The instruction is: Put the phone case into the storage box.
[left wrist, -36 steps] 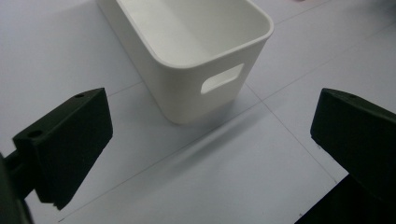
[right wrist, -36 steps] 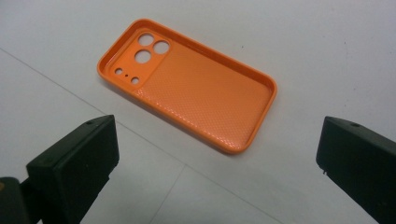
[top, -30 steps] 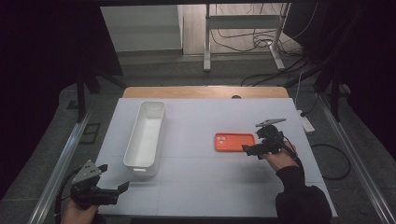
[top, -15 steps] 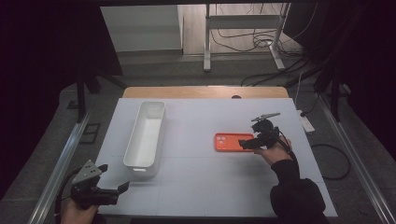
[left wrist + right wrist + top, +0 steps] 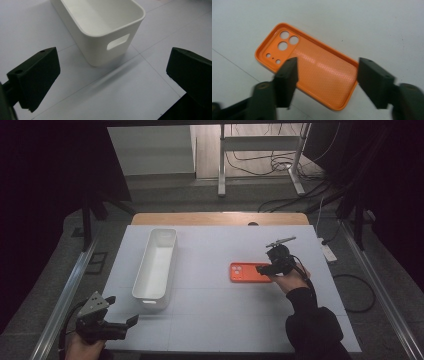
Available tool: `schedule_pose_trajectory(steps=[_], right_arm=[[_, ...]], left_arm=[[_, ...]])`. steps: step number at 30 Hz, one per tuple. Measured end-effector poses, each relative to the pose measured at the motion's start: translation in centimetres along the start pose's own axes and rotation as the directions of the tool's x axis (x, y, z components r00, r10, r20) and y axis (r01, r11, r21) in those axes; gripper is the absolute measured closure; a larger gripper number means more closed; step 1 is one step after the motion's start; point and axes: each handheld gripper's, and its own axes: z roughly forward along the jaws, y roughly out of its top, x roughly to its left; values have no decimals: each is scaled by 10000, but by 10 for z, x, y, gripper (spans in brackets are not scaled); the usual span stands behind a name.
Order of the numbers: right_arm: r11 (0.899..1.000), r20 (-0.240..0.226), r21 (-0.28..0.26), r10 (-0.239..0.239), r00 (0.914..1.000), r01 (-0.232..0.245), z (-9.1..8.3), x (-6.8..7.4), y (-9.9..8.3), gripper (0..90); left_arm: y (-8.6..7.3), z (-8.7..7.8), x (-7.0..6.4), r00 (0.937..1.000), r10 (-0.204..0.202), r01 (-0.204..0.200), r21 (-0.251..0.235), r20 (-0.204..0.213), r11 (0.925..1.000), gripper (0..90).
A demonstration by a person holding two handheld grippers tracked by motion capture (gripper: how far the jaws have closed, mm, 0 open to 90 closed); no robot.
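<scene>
presently the right gripper [image 5: 325,83], jaws released wide, straddles the near end of the flat orange plastic phone case [image 5: 308,63]. case's long axis runs left-right; the left gripper [image 5: 131,322], also released, sits far off by the white rectangular plastic bin [image 5: 156,262].

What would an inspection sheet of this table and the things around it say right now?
Surface: white table, bare around the items.
Job's things: orange phone case lying flat, hollow side up; long white bin empty, to its left.
Clutter: nothing seen.
Grippers: right gripper open, jaws astride the case's end; left gripper open, at the near corner, facing the bin.
Cables: loose cables on the floor beyond the table; one more at its right.
Surroundings: dark room, metal frame legs behind.
</scene>
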Motion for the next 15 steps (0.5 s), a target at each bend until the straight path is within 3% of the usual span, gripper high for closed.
schedule_pose_trajectory(steps=[2,7,15], right_arm=[[9999,-271,34,-99,9996,100,-1,-1,1,604],[9994,-654,271,-215,9976,233,2,-2,2,892],[9970,-626,599,-449,9970,486,12,1,-1,893]], left_arm=[[0,0,0,10000,9,-9,3,-2,10000,0],[0,0,0,10000,21,-21,-7,-11,10000,0],[0,0,-1,10000,67,-67,5,-20,10000,0]])
